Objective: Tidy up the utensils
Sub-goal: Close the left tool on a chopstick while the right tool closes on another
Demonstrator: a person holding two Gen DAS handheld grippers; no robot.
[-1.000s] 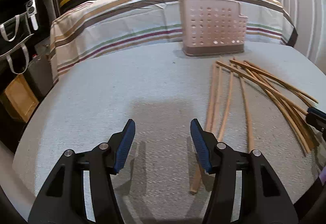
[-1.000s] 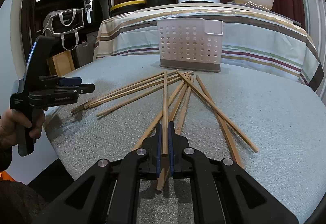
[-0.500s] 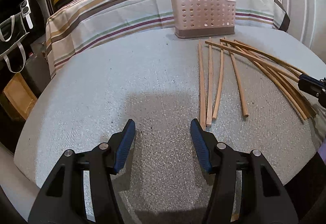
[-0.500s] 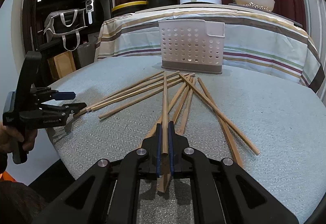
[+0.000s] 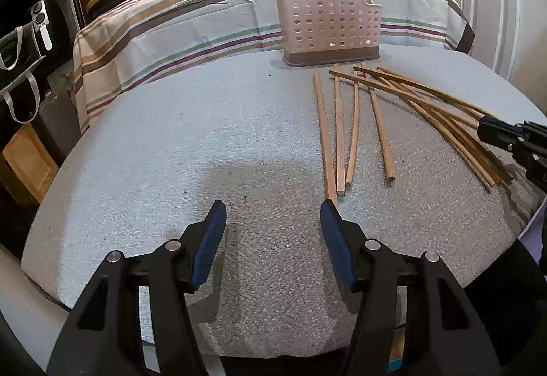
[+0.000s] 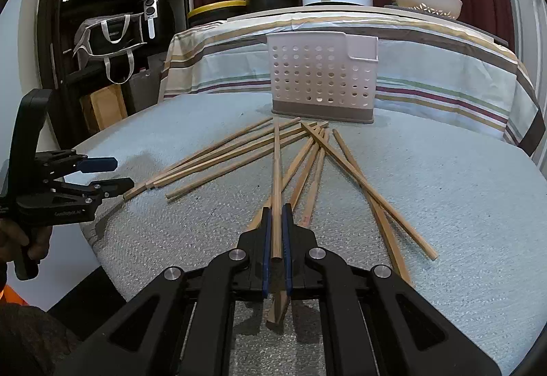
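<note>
drawing back toward the near rim of the tabletop (image 5: 171,143), the left claw (image 5: 272,222) is now hanging released and empty, its blue pads (image 5: 213,232) apart over bare grey cover, where a second ago it was sitting further in among the chopstick ends. four loose chopsticks (image 5: 336,133) are lying just ahead and to its right, nearly parallel, their far tips close to the perforated utensil holder (image 5: 328,23) standing upright at the back of the tabletop. further right, a fan of crossed chopsticks (image 6: 359,177) is spreading over the cover. at far right the right claw (image 6: 276,232) is staying clenched on a single chopstick (image 6: 277,170), which is running forward between its pads with its far tip pointing at the holder, unchanged from a second ago. nothing appears to be in the holder yet, so the sorting is likely only beginning; the gripped stick looks first in line for the holder, while the left claw seems to be lining up on the four nearest sticks.
</note>
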